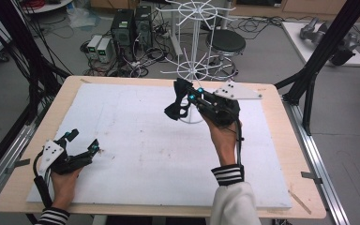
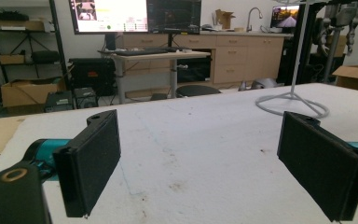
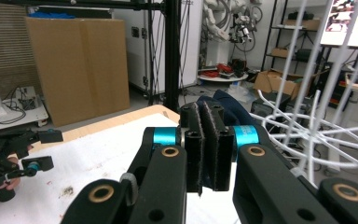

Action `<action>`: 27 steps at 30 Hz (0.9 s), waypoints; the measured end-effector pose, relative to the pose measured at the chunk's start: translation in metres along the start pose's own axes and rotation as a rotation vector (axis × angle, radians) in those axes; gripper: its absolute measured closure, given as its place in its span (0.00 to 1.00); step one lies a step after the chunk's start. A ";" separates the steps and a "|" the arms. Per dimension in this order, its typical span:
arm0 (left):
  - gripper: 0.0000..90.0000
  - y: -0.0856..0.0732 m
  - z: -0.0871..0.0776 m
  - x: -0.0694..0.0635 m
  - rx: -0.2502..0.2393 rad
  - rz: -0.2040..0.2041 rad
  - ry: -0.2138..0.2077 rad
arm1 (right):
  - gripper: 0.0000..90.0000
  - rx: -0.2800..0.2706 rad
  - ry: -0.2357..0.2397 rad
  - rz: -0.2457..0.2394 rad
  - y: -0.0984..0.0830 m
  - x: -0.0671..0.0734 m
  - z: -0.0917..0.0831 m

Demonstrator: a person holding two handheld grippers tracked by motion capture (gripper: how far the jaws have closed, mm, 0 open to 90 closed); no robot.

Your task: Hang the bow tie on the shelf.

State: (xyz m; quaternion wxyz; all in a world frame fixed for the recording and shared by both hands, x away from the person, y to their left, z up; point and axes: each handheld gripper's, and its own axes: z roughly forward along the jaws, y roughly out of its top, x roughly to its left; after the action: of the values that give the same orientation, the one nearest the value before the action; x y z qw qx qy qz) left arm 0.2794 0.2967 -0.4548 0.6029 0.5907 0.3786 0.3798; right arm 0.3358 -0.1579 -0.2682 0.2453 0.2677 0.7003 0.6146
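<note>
A dark bow tie (image 1: 175,101) hangs above the white board, and my right gripper (image 1: 191,96) is shut on its middle. In the right gripper view the two pads are pressed together at my right gripper (image 3: 209,149), with dark blue cloth of the bow tie (image 3: 227,104) showing behind them. A white wire display rack (image 1: 193,51) stands just beyond the bow tie. My left gripper (image 1: 83,140) rests low at the board's near left, open, with nothing between its pads (image 2: 91,161).
The white foam board (image 1: 136,145) covers most of the wooden table (image 1: 274,101). The rack's round base (image 2: 292,101) sits on the board at the far right. Computers, cables and a stool (image 1: 226,43) lie on the floor beyond the table.
</note>
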 end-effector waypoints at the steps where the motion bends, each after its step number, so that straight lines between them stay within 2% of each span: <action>1: 0.15 0.000 0.000 0.000 0.000 0.000 -0.001 | 0.97 0.000 0.002 -0.002 0.001 0.000 0.004; 10: 0.15 0.000 0.000 0.000 -0.002 -0.005 -0.002 | 0.97 -0.002 0.018 0.009 0.006 0.000 0.027; 22: 0.15 0.000 0.000 0.000 0.000 -0.001 -0.003 | 0.97 0.003 -0.002 0.026 0.007 -0.005 0.038; 27: 0.15 0.000 0.000 0.000 -0.001 0.000 -0.003 | 0.97 0.005 0.005 0.031 0.006 -0.007 0.045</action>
State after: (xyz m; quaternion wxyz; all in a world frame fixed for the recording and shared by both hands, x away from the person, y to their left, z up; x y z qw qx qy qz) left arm 0.2794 0.2967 -0.4549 0.6038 0.5909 0.3775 0.3790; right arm 0.3719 -0.1290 -0.2673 0.2334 0.2776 0.6983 0.6171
